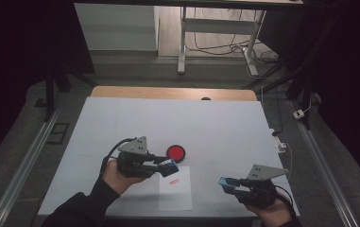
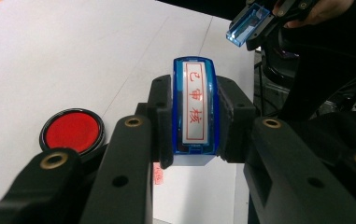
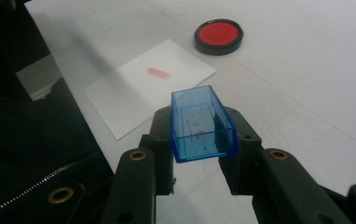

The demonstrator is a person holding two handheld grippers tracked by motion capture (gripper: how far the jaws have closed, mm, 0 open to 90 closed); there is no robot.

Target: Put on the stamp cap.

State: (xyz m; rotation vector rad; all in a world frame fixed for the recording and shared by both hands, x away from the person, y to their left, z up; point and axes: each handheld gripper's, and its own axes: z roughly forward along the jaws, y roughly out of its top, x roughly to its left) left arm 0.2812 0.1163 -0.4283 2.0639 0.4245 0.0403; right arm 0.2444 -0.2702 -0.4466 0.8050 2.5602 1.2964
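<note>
Surface: white table top (image 1: 121, 123), dim room with desk legs and cables at the frame's top.
Left jaws: I have the left gripper (image 2: 194, 116) clamped on the blue stamp (image 2: 194, 105), red-lettered face towards the camera, probably so the face stays clear of the pads.
Right jaws: the right gripper (image 3: 202, 128) is closed on the blue stamp cap (image 3: 202, 123), open mouth outward, ready to go back on, I judge.
Paper: white sheet (image 1: 175, 189) lower centre, one red imprint (image 1: 172, 181) on it.
Ink pad: round red ink pad (image 1: 176, 152) just above the sheet, within easy reach.

Red characters 已审核 on the blue stamp (image 2: 195, 108), red imprint on paper (image 3: 159, 73) unreadable
</note>
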